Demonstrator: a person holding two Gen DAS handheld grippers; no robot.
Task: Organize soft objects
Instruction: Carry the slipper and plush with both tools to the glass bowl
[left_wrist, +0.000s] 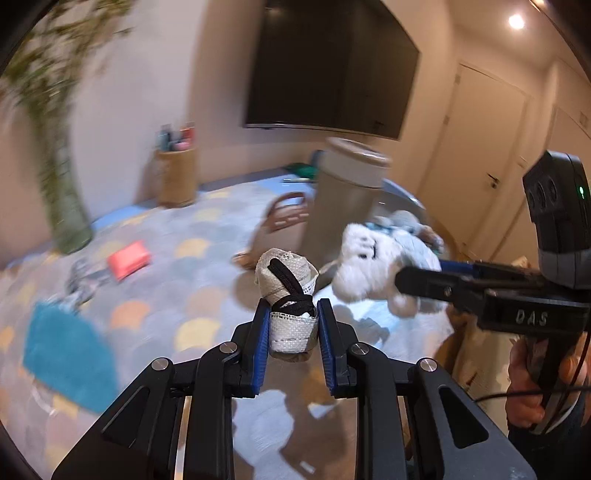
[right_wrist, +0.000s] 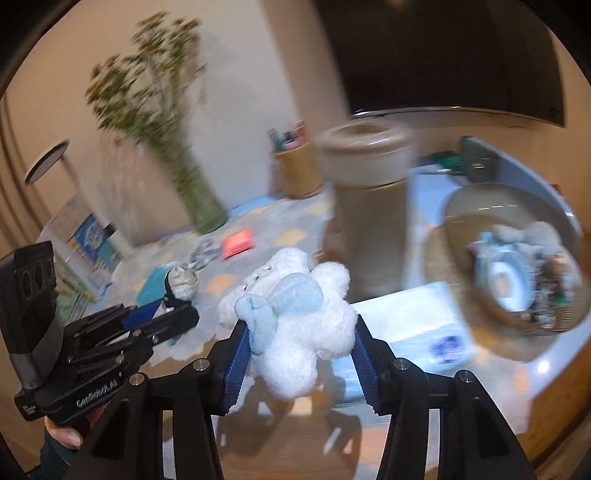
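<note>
Two handheld grippers are raised above a tabletop (left_wrist: 207, 229) covered by a cloth with pastel scallops. The left gripper (left_wrist: 293, 328) has its jaws clamped on a small rolled bundle of white mesh fabric (left_wrist: 290, 295) with black trim. The right gripper (right_wrist: 301, 343) has its jaws clamped on a fluffy white plush toy (right_wrist: 295, 325) with pale blue parts; both items hang clear of the surface. At the right edge sits a round woven basket (right_wrist: 454, 295) already holding a blurred heap of grey and blue soft things, so part of the sorting looks done. Still lying loose on the cloth are a teal cloth (left_wrist: 70, 350), a pink flat object (left_wrist: 129, 258) and a crumpled grey patterned piece (left_wrist: 83, 278). A tall beige canister (right_wrist: 369, 214) stands between the held items and the basket.
</note>
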